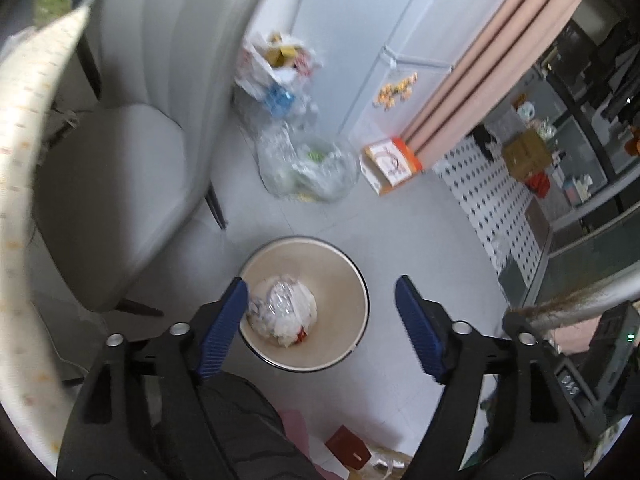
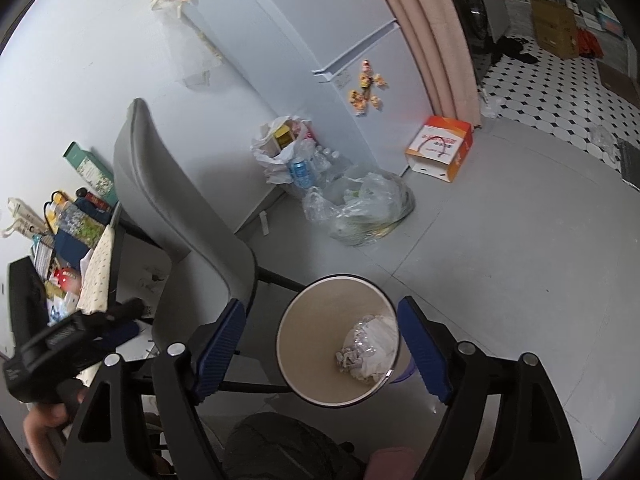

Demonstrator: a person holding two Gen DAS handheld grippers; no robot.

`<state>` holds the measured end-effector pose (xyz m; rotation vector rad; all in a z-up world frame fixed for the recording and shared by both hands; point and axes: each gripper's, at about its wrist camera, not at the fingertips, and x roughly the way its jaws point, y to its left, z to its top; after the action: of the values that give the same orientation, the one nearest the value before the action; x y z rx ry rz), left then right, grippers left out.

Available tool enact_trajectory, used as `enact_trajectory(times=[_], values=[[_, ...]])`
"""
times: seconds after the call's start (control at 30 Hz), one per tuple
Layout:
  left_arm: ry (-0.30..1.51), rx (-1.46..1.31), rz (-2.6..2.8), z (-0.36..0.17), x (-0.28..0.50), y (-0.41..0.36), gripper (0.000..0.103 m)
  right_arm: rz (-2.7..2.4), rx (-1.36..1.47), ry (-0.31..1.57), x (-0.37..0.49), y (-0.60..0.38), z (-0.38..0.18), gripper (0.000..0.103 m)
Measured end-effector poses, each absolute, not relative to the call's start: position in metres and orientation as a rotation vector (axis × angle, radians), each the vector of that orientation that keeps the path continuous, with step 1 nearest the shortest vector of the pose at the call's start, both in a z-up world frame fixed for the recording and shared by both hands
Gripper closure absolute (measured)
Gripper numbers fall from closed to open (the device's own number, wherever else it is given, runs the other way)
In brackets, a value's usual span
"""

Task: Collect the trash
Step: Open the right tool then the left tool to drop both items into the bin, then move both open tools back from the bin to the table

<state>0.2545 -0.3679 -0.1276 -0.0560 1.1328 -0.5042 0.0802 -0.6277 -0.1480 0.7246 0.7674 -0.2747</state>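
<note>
A cream waste bin (image 1: 344,264) stands on the grey floor, holding crumpled white paper and clear plastic trash (image 1: 286,312). My left gripper (image 1: 320,300) is open and empty, high above the bin. The bin (image 2: 304,328) with its trash (image 2: 370,346) also shows in the right wrist view. My right gripper (image 2: 318,320) is open and empty above it. The left gripper's body (image 2: 60,340) shows at the left edge of the right wrist view.
A grey chair (image 1: 120,160) stands left of the bin, beside a table with a patterned cloth (image 2: 98,268). Clear plastic bags of bottles (image 2: 360,208), a white bag of packaging (image 2: 280,144) and an orange-white box (image 2: 440,148) sit by the fridge (image 2: 360,40).
</note>
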Motion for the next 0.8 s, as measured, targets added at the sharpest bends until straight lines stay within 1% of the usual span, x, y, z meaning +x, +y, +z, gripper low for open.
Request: enact_trajectory(times=[0.03,0.1,0.17,0.2,0.47,0.8], values=[[1.108,-0.062,-0.489,-0.117,0.252,-0.357,0.021,-0.267,0.72,0.766,0.082,-0.624,-0.145,0.021],[1.084,-0.079,-0.47,-0.104,0.249,-0.341,0.014,-0.243,0.706,0.761,0.086,-0.615,-0.137,0.017],[1.049,-0.112,-0.456,-0.088,0.242,-0.318,0.008,-0.226,0.691,0.752,0.09,-0.606,-0.129,0.01],[1.029,-0.123,-0.444,-0.081,0.239,-0.307,0.006,-0.219,0.686,0.748,0.091,-0.602,-0.126,0.009],[0.933,-0.179,-0.335,-0.053,0.229,-0.222,0.006,-0.135,0.635,0.748,0.114,-0.553,-0.1,0.008],[0.854,-0.271,-0.245,-0.038,0.214,-0.129,0.006,-0.007,0.508,0.766,0.141,-0.468,-0.065,0.008]])
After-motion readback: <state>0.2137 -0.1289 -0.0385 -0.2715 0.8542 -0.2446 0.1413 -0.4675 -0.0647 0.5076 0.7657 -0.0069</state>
